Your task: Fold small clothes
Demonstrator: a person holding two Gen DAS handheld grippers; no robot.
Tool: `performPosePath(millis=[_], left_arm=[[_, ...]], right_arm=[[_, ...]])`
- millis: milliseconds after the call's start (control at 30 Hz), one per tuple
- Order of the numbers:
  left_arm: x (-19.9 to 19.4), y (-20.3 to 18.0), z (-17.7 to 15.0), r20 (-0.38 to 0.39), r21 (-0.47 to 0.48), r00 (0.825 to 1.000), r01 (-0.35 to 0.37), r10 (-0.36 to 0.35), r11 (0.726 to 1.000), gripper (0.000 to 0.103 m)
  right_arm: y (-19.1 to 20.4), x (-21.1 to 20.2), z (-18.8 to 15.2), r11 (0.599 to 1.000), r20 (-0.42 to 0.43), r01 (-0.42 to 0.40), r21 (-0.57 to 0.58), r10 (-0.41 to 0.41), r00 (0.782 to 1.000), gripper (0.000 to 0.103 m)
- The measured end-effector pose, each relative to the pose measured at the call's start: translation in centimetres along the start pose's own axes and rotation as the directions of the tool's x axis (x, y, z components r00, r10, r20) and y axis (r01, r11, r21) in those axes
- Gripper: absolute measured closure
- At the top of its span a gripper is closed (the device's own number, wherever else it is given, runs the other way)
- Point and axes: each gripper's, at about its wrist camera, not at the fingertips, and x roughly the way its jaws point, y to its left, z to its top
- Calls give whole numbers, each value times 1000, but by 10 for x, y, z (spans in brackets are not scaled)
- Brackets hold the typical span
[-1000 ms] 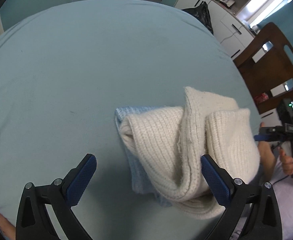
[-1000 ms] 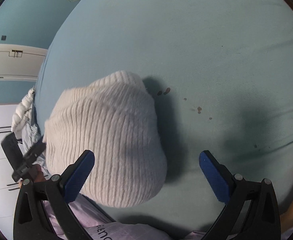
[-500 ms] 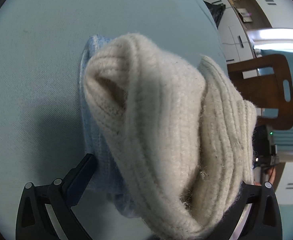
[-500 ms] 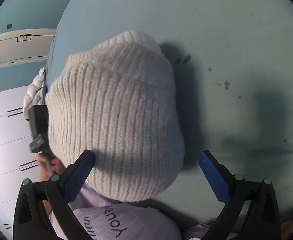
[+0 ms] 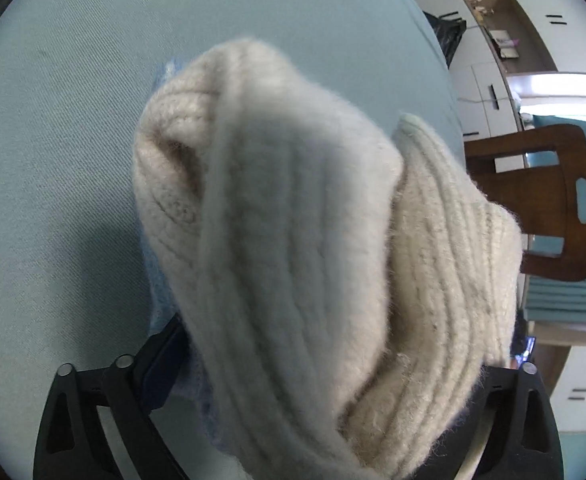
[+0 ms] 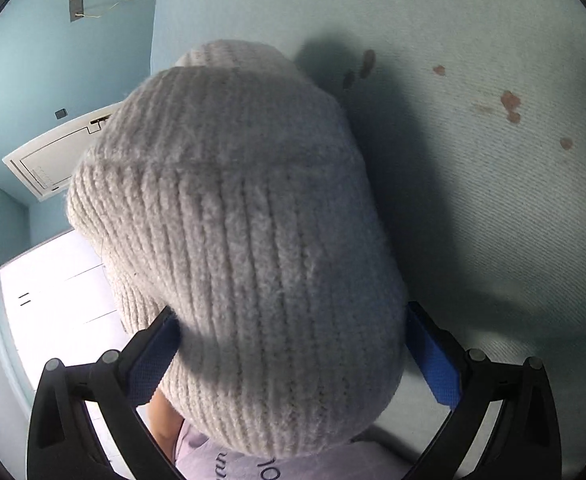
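Observation:
A cream ribbed knit garment [image 5: 293, 240] lies bunched on the light blue bed sheet [image 5: 53, 120], on top of a pale blue knit piece [image 5: 159, 304]. It fills the space between the fingers of my left gripper [image 5: 325, 364], whose jaws stand wide; the right finger is hidden behind the knit. In the right wrist view the same cream knit [image 6: 245, 260] sits between the blue pads [image 6: 433, 364] of my right gripper [image 6: 289, 356], which is closing around it, both pads touching its sides.
A brown wooden chair [image 5: 541, 200] and white cabinets [image 5: 489, 84] stand beyond the bed's right edge. Small brown stains [image 6: 511, 106] mark the sheet. White wardrobe doors [image 6: 61, 292] and my lilac shirt [image 6: 229, 460] show at lower left.
Both grippers moved in close to the cream knit, which now fills both views. The right gripper's jaws have narrowed onto its sides; the left jaws have also narrowed a little.

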Motion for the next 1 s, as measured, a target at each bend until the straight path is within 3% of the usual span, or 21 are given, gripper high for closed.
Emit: performPosePath(millis=[100,200,267,433,567,700,733,833,900,1000], left_arm=[[-9,-3,2,14,19,1000,-6,6,1000,17],[-16,-15,7,54,41,998,-47,44,998,21],[-22,-25,15,95,60,994,-55,49,997,26],[-42,-50,50,207,110,978,-40,17,993,31],[-48,-55,86,272,98,962,-61,32,993,31],[-23,-35,109,260,-21,961,-95,97,995,28],[-19,-29,108,266,-50,960,-71,82,996,21],[-23,-25,97,299,-24,949,-94,96,995,15],[-29,-33,96,291,-6,945,-150,145,989,12],[-53,-44,84,334,-19,905,-274,264,962,8]], right_arm=[[37,2,-6,990,44,92,-110,-88,995,1],[83,5,-12,937,65,166,-306,-154,986,1],[103,8,-10,917,81,196,-347,-179,981,1],[145,1,4,878,183,212,-430,-146,972,1],[180,-1,15,835,290,246,-493,-110,951,1],[180,13,49,864,332,244,-440,-96,938,1],[171,20,61,883,356,246,-400,-98,929,1],[148,34,71,931,373,223,-290,-104,922,1],[146,35,67,934,355,203,-295,-90,930,1],[151,28,63,936,319,227,-268,-137,938,1]])
